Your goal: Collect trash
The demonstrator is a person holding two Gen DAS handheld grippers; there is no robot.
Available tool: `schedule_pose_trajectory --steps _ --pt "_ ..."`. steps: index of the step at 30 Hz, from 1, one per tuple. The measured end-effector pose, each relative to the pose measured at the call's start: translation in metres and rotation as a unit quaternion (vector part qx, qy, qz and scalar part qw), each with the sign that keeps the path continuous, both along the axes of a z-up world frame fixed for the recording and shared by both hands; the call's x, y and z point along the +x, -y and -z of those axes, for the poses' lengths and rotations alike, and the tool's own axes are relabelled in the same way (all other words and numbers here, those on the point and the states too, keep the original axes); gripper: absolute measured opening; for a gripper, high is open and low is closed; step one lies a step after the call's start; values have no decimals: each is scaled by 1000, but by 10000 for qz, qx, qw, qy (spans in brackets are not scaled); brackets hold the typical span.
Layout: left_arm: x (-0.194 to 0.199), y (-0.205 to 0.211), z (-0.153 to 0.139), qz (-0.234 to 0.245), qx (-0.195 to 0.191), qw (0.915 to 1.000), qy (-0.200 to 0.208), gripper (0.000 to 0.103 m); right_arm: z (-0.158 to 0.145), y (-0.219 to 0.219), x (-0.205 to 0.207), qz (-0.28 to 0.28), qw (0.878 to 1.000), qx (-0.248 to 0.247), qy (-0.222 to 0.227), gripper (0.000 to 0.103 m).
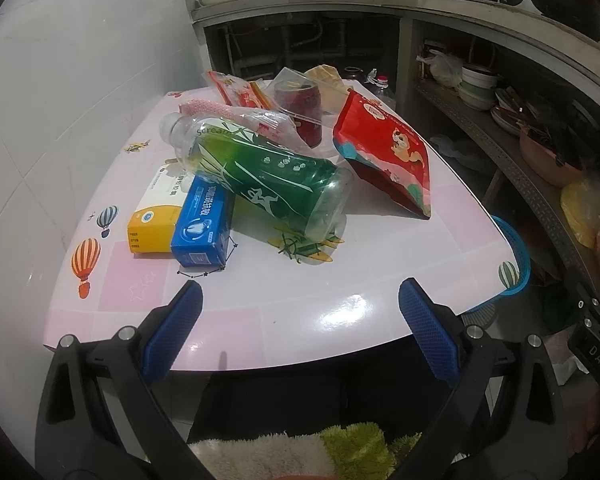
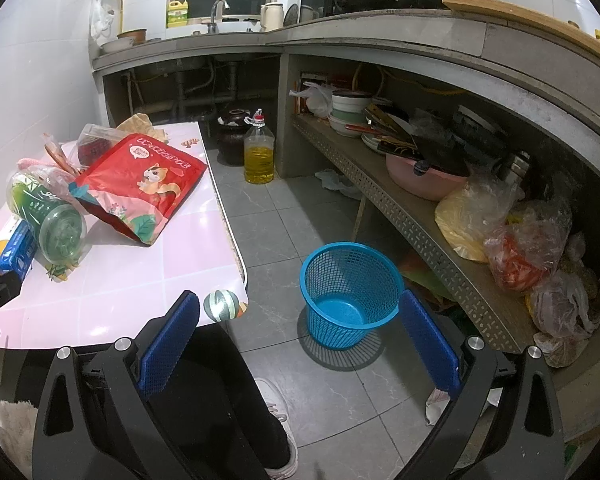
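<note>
Clearly, with both our left gripper [image 1: 300, 320] and right gripper [image 2: 300, 328] released and empty, the green bottle [image 1: 260, 176], propped on boxes [image 1: 180, 216] mid-tabletop, could roll if nudged.

Pink-tiled table [image 1: 284, 312] stood against white tiled wall [image 1: 60, 80] on its left. Green plastic bottle [image 1: 260, 176] lay on its side mid-table, leaning on blue cardboard box [image 1: 202, 224]; yellow-and-white box [image 1: 156, 216] lay just left of that box, touching it. Red foil snack pouch [image 1: 384, 152] lay right of the bottle. Red can [image 1: 300, 108] stood behind bottle, under clear plastic wrapper [image 1: 272, 124]. Blue mesh plastic basket [image 2: 350, 292] sat on the floor right of the table, before the shelf [image 2: 400, 208] under the counter. Oil bottle [image 2: 259, 152] stood on floor behind the table's far right corner.
</note>
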State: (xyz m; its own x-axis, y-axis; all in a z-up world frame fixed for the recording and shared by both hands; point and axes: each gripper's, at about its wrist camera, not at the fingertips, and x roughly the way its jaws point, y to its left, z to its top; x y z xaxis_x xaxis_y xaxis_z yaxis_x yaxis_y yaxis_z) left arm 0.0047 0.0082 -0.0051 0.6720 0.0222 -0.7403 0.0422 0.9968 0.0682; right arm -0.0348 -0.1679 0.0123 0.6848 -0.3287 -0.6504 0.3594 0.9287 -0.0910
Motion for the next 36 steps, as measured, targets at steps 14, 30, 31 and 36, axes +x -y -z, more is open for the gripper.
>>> schedule_pose_trajectory --steps 14,30,31,36 --pt "0 0 0 0 9 10000 4 95 0 -2 1 -1 10000 2 2 97" --pt "2 -9 -2 -26 25 10000 10 95 1 -5 3 2 10000 20 1 97" --pt "2 -8 -2 -26 29 10000 10 95 1 -3 2 0 10000 18 3 97" --pt "2 -8 -2 -21 31 10000 9 95 1 -4 2 2 10000 23 5 97"
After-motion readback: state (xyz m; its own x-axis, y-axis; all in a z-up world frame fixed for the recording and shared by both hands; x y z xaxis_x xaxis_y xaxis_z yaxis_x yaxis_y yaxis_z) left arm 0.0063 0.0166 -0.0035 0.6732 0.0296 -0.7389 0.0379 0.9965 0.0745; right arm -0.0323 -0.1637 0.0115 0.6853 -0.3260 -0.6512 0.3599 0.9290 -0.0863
